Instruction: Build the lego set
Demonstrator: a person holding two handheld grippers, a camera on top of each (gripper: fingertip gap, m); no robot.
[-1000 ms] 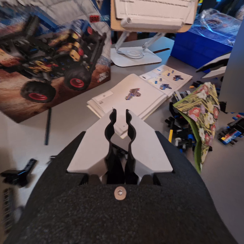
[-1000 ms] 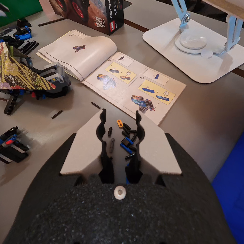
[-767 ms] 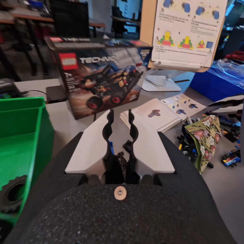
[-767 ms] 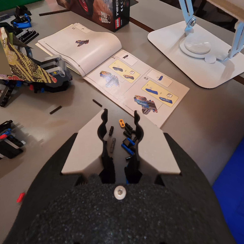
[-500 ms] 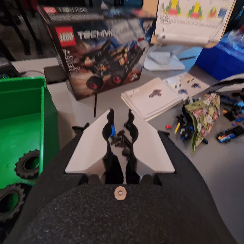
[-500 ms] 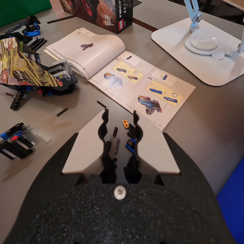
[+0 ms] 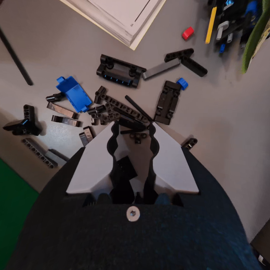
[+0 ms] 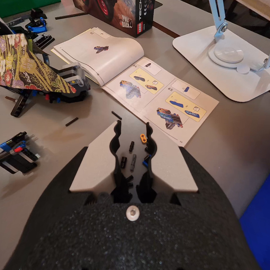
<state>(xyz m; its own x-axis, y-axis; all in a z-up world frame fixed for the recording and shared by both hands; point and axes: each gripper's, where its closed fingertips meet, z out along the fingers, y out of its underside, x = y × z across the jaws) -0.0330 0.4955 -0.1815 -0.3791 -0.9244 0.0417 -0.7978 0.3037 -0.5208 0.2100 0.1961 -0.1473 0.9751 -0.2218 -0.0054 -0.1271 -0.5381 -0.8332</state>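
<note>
My left gripper [image 7: 133,125] is open and empty, pointing down close over a pile of black beams and axles [image 7: 121,109] on the grey table. A small black connector [image 7: 138,136] lies between its fingers. A blue panel [image 7: 74,93] and two black panels [image 7: 119,73] [image 7: 168,102] lie around the pile. My right gripper [image 8: 133,123] is open and empty above small pins: an orange piece [image 8: 143,138], a black pin [image 8: 131,146] and a grey pin [image 8: 133,162]. The open instruction booklet [image 8: 131,73] lies just beyond.
A partly built model under patterned paper [image 8: 29,70] and a small sub-assembly [image 8: 16,152] sit left of the right gripper. The set box [image 8: 124,13] and a white stand base [image 8: 226,65] are behind. A green bin [image 7: 11,197] is at lower left, a red piece [image 7: 187,33] near the booklet corner [image 7: 121,17]. The tips of one gripper are about 40 cm away from the tips of the other. My right gripper is the nearer one to the orange piece [image 8: 143,138]: about 4 cm, against 40 cm.
My left gripper swung from facing the box down to the pile of black parts and opened wider. My right gripper drifted slightly over the small pins and narrowed a little.
</note>
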